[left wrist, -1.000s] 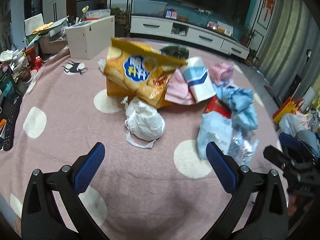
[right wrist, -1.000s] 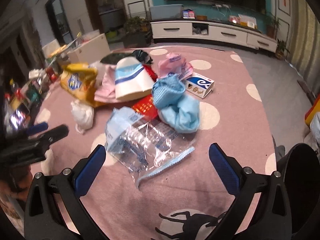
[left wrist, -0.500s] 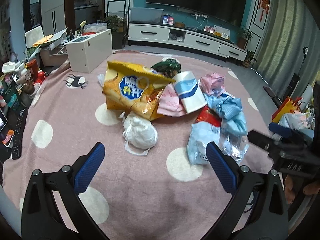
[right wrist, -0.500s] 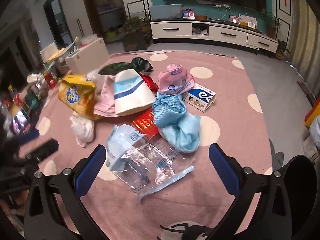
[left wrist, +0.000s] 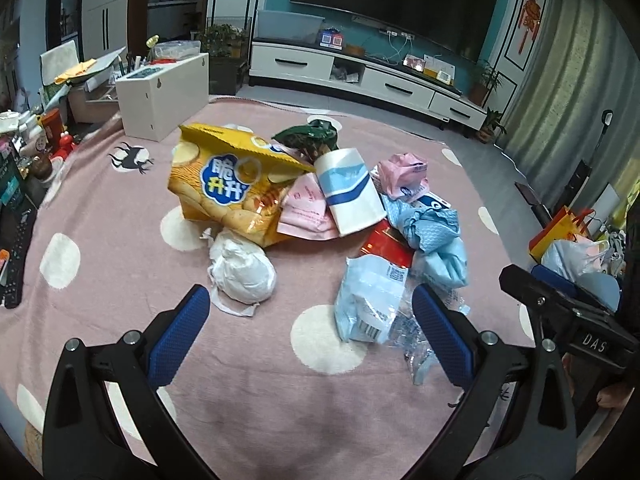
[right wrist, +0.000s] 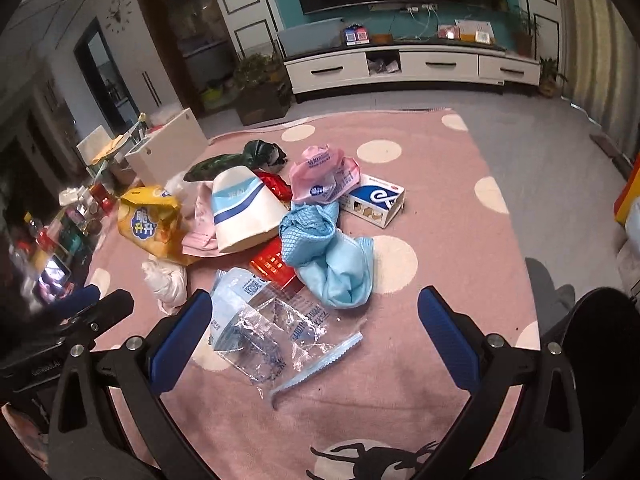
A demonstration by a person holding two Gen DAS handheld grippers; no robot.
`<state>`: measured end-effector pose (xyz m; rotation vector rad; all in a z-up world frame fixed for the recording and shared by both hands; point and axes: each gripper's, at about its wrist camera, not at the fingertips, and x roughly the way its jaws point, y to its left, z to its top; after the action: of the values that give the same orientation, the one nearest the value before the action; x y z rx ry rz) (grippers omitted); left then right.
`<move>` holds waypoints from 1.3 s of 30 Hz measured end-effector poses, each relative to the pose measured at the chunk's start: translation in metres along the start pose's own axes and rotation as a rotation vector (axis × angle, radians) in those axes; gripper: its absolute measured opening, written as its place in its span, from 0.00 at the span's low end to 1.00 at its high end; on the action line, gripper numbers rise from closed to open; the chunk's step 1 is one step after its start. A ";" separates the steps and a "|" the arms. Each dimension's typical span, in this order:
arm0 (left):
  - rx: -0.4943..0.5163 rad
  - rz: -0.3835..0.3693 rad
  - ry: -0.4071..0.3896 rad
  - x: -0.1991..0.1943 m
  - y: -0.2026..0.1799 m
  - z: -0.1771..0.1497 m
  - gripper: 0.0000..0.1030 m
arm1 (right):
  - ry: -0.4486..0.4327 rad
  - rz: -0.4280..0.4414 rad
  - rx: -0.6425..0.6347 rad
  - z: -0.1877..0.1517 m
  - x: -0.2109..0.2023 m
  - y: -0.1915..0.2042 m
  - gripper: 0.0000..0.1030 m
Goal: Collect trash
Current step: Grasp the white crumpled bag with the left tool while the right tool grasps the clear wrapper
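Note:
A heap of trash lies on the pink dotted rug [left wrist: 120, 240]: a yellow chip bag [left wrist: 228, 188] [right wrist: 148, 224], a white crumpled bag [left wrist: 242, 270] [right wrist: 166, 282], a white-and-blue paper cup [left wrist: 348, 192] [right wrist: 242, 210], pink wrappers [left wrist: 402, 174], blue cloth [left wrist: 438, 236] [right wrist: 332, 256], a red pack [right wrist: 274, 266], a clear plastic bag [left wrist: 370, 304] [right wrist: 268, 326] and a blue-and-white box [right wrist: 374, 200]. My left gripper [left wrist: 310, 334] is open and empty, above the rug before the heap. My right gripper [right wrist: 316, 334] is open and empty over the clear plastic bag.
A white box [left wrist: 164, 92] stands at the rug's far left edge. Bottles and clutter [left wrist: 28, 148] line the left side. A white TV cabinet [left wrist: 360, 76] stands at the back. Bags [left wrist: 576, 240] sit at the right.
Both grippers have pulled back and risen, so the heap looks smaller and farther. Both stay open and empty. The trash has not moved.

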<state>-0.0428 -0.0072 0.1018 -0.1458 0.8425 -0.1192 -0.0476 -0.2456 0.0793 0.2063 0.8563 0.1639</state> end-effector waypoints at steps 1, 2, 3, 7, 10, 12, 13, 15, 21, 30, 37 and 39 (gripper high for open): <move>0.002 0.000 0.005 0.001 -0.001 0.000 0.98 | 0.005 0.001 0.004 -0.001 0.001 -0.001 0.97; 0.005 -0.001 0.002 0.000 -0.002 0.000 0.98 | 0.010 0.007 0.010 -0.001 0.002 -0.002 0.96; 0.006 -0.003 -0.002 -0.001 -0.002 0.000 0.98 | 0.014 0.013 0.016 -0.002 0.002 -0.003 0.96; -0.021 -0.017 0.011 0.001 0.006 -0.001 0.98 | 0.033 0.027 0.040 -0.004 0.005 -0.006 0.87; -0.063 -0.047 0.044 0.009 0.014 -0.003 0.97 | 0.055 0.043 0.058 -0.006 0.010 -0.008 0.86; -0.081 -0.065 0.059 0.014 0.018 -0.005 0.96 | 0.068 0.049 0.057 -0.008 0.014 -0.008 0.86; -0.085 -0.067 0.065 0.017 0.018 -0.006 0.96 | 0.075 0.045 0.053 -0.009 0.017 -0.007 0.86; -0.076 -0.076 0.082 0.023 0.017 -0.008 0.96 | 0.097 0.047 0.045 -0.011 0.024 -0.006 0.86; -0.115 -0.043 0.097 0.030 0.038 -0.014 0.96 | 0.169 0.065 0.007 -0.021 0.045 0.010 0.86; -0.226 0.015 0.107 0.049 0.082 -0.005 0.96 | 0.189 -0.001 -0.078 -0.034 0.082 0.046 0.95; -0.199 0.018 0.133 0.083 0.078 -0.002 0.88 | 0.196 0.008 -0.064 -0.036 0.092 0.039 0.97; -0.202 -0.009 0.152 0.092 0.077 -0.002 0.82 | 0.211 0.021 -0.047 -0.035 0.094 0.035 0.97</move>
<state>0.0205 0.0537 0.0196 -0.3339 1.0052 -0.0538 -0.0162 -0.1863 -0.0029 0.1559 1.0587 0.2285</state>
